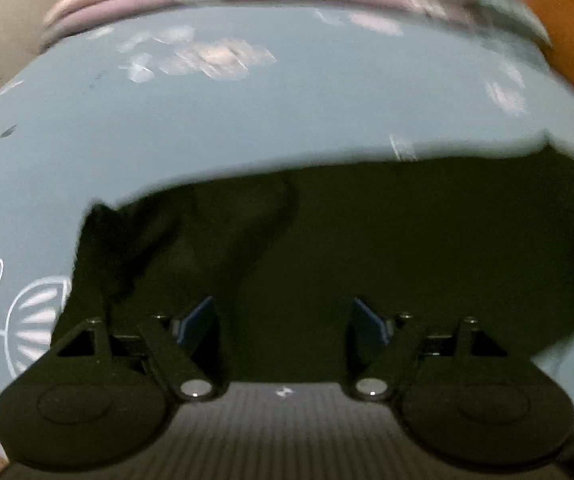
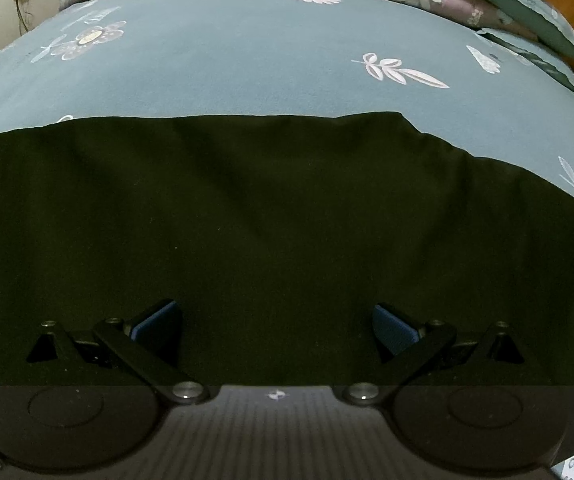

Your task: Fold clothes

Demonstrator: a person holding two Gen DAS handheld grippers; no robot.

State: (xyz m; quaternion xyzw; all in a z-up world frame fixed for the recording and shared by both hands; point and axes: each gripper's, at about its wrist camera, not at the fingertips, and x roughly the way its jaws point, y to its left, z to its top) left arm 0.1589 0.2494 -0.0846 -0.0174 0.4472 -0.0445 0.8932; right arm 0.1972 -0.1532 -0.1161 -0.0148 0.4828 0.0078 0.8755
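dark garment (image 2: 271, 216) (flat) on bedsheet (image 2: 247, 56)

The right gripper (image 2: 275, 324), jaws wide apart, sits over a dark garment (image 2: 247, 208) spread across the bed's (image 2: 247, 60) near edge.

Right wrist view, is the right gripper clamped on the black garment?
No. The right gripper is open, its blue pads wide apart above the black garment lying on the blue floral bedsheet.

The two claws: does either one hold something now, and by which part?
Nothing is held. The left claw and the right claw are both open above the black garment, which lies flat on the blue bedsheet.
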